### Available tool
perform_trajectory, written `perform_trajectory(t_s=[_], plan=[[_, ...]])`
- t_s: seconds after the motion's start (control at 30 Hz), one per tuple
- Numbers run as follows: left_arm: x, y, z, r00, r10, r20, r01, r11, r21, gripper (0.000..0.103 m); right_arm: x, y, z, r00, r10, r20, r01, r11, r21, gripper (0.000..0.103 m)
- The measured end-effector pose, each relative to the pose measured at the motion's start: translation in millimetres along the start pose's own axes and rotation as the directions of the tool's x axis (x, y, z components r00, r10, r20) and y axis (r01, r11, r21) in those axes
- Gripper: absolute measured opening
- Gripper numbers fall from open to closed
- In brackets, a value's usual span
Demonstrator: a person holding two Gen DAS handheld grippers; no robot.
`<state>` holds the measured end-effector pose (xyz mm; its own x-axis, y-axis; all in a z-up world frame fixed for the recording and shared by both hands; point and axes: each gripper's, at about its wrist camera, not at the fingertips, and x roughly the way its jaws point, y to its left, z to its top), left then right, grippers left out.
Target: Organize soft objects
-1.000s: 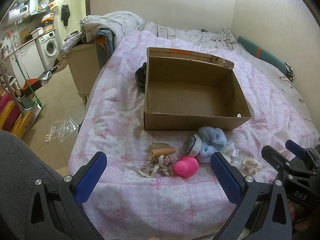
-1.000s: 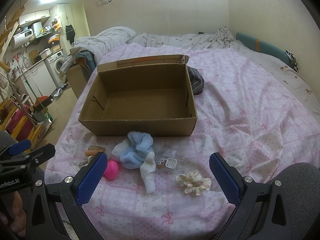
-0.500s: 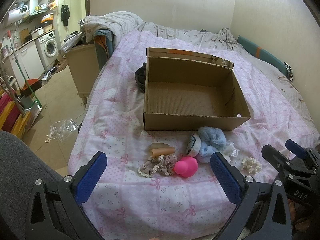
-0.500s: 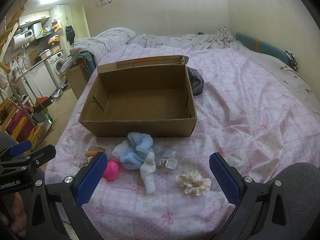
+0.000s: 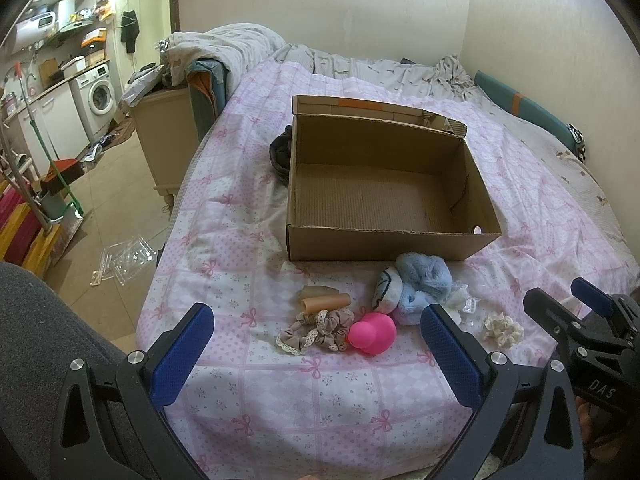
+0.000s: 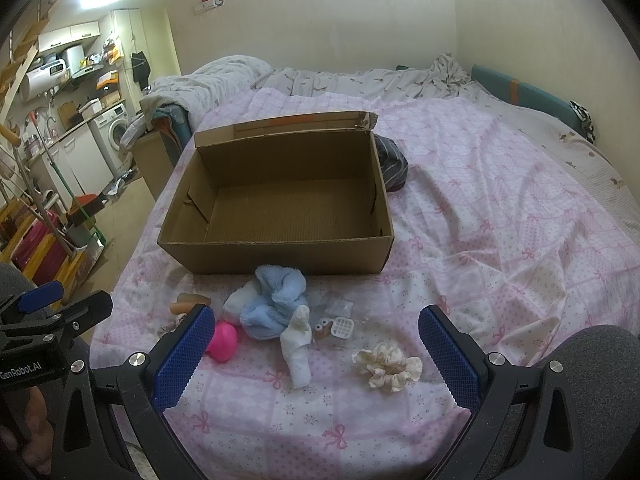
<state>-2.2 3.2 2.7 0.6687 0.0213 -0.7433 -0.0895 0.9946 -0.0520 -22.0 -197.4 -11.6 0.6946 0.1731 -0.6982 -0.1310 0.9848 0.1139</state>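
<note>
Above the bed, left gripper and right gripper gape wide, empty.

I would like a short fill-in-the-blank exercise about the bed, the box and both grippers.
1. The cardboard box holds ____ objects.
2. The round squishy toy beside the grey scrunchie is ____ in colour.
3. The jaws of the left gripper and the right gripper stand ____.
4. The cream scrunchie lies on the ____.

Missing words: no; pink; open; bed

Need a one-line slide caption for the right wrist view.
Open right gripper above cream scrunchie, blue plush and pink toy before an empty box on the bed.
</note>
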Motion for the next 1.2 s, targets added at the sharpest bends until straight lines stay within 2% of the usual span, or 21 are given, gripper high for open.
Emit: perform_trajectory(t_s=[0.43, 0.7, 0.83, 1.03, 1.2], plan=[[0.7, -0.6, 0.1, 1.000, 0.001, -0.005, -0.001, 1.000, 0.002, 0.103, 1.6, -2.4, 1.1, 1.000, 0.001, -0.004, -0.001, 1.000, 0.002, 0.103], [0.7, 1.1, 29.2, 1.000, -0.014, 0.000, 0.014, 1.000, 0.015, 0.103, -2.8, -4.6, 29.6, 1.000, 0.013, -0.025, -0.013, 1.000, -0.001, 0.103], [8.0, 5.7, 45.4, 1.000, 0.003, -0.030, -0.003, 1.000, 0.021, 0.103, 5.0, -16.0, 44.0, 0.996, 0.019, -0.090, -0.017, 1.000, 0.018, 0.103], [25.4, 12.7, 64.1, 0.996, 0.010, -0.090, -0.010, 1.000, 0.005, 0.103, 22.1, -25.3, 53.7, 0.978, -0.010, -0.210, 0.007, 1.000, -0.016, 0.103], [45.0, 12.2, 64.5, 0.989, 0.012, -0.146, -0.011, 1.000, 0.009, 0.103, 39.5, -29.8, 50.9, 0.945, 0.003, -0.327, -0.016, 0.999, -0.036, 0.103]])
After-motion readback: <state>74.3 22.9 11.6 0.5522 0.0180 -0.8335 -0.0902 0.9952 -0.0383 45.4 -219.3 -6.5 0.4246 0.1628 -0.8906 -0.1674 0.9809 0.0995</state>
